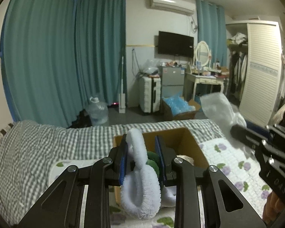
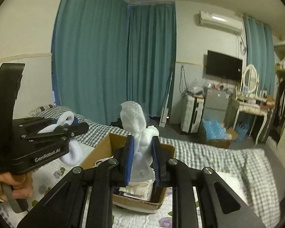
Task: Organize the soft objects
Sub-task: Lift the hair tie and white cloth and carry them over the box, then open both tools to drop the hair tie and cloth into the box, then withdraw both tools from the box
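- While both tools hang above the bed (image 1: 47, 144), the left gripper (image 1: 142, 159) stands clamped on a fluffy white looped item (image 1: 140, 190); its blue pads (image 1: 123, 163) press the loop's upper part, and the lower loops dangle below the fingers.
- Seen from the right wrist view, the same left gripper (image 2: 74, 131) sits at the near left, held by a hand (image 2: 11, 188) whose fingers wrap the trigger handle, with the white loop (image 2: 70, 155) hanging beneath it, left of the box.
- Centre: an open cardboard box (image 2: 167, 152) rests on the floral quilt (image 1: 237, 163); folded pale fabric (image 2: 136, 190) lies inside it, and something dark green (image 1: 153, 161) shows behind the loop in the left wrist view.
- Centre right: the right gripper (image 2: 142, 157) is closed on a white foam-like wrap (image 2: 140, 133), which rises above its blue pads (image 2: 129, 161) directly over the box.
- In the left wrist view, the right gripper (image 1: 237, 131) enters from the near right with the wrap (image 1: 218, 106) blurred at its tip, to the right of the box (image 1: 191, 140).
- Far right: a suitcase (image 1: 149, 93), a dressing table (image 1: 205, 79) and a wardrobe (image 1: 260, 66) stand against the far wall.
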The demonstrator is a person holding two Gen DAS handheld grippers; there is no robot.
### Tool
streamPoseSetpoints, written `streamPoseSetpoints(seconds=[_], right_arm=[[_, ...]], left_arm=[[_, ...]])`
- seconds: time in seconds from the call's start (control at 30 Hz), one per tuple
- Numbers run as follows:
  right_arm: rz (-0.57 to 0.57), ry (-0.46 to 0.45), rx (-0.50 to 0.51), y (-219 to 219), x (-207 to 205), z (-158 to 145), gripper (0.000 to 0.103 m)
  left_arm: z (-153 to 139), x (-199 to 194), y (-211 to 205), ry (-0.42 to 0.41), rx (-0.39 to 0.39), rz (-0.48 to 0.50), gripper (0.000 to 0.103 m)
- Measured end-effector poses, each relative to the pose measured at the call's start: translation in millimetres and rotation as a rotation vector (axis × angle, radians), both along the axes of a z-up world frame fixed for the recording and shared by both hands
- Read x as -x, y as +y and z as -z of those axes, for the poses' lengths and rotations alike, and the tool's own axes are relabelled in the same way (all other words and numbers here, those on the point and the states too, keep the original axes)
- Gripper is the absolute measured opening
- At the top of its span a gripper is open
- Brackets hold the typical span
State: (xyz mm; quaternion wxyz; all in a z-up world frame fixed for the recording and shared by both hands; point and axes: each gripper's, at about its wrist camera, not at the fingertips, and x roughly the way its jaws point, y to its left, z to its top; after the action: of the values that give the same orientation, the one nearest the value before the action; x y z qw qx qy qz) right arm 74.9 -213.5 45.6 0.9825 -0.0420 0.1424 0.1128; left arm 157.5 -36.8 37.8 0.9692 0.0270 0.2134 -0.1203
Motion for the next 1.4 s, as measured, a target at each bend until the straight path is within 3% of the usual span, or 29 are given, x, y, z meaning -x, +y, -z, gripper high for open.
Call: streamPoseSetpoints(seconds=[0.2,0.43,0.67,0.77,0.87,0.93,1.0,1.07,1.1,1.2,1.4], right_arm=[[0.016,0.073,-0.011,0.7,-47.5,31.8,0.019],[0.028,0.186,-0.011,-2.3,-95.4,67.9,0.019],[0.043,0.319,-0.001,-4.4,-134.3,99.7,0.019],[0.061,0.377,0.02,-3.8,-146.7,116.6,0.021],[0.07,0.423,0.01,-10.1,-152.7,127.6,0.022],[0.068,0.421,0.02,-11.3,-151.7,128.3,0.024],[0.067,0.407,0.031,-9.4,-149.4,125.3,0.03],[0.06,0.387,0.029,-9.6,-144.8,120.7,0.05],[0.058,0.375,0.027,-6.4,-137.0,116.9,0.053],[0.054,0.324,0.018,-5.8,-121.9,102.6,0.055],[0.058,0.243,0.021,-2.5,-94.3,69.7,0.065]], left_arm=[[27.8,-44.5,-11.4,0.061,-0.018,-0.005,0.027],[73.9,-91.0,-12.7,0.219,-0.015,-0.011,0.027],[105.9,-105.1,-28.0,0.313,-0.055,-0.006,0.028],[103.1,-103.2,-31.5,0.305,-0.068,-0.006,0.032],[104.6,-107.3,-31.3,0.355,-0.057,-0.003,0.035],[101.1,-105.2,-29.8,0.345,-0.044,-0.011,0.035],[95.0,-103.6,-28.1,0.337,-0.032,-0.014,0.035],[86.5,-102.0,-23.9,0.324,-0.03,-0.035,0.037],[81.1,-99.6,-21.8,0.316,-0.021,-0.045,0.042],[62.1,-91.7,-13.6,0.278,0.012,-0.069,0.059],[22.2,-60.2,-2.9,0.172,0.048,-0.081,0.07]])
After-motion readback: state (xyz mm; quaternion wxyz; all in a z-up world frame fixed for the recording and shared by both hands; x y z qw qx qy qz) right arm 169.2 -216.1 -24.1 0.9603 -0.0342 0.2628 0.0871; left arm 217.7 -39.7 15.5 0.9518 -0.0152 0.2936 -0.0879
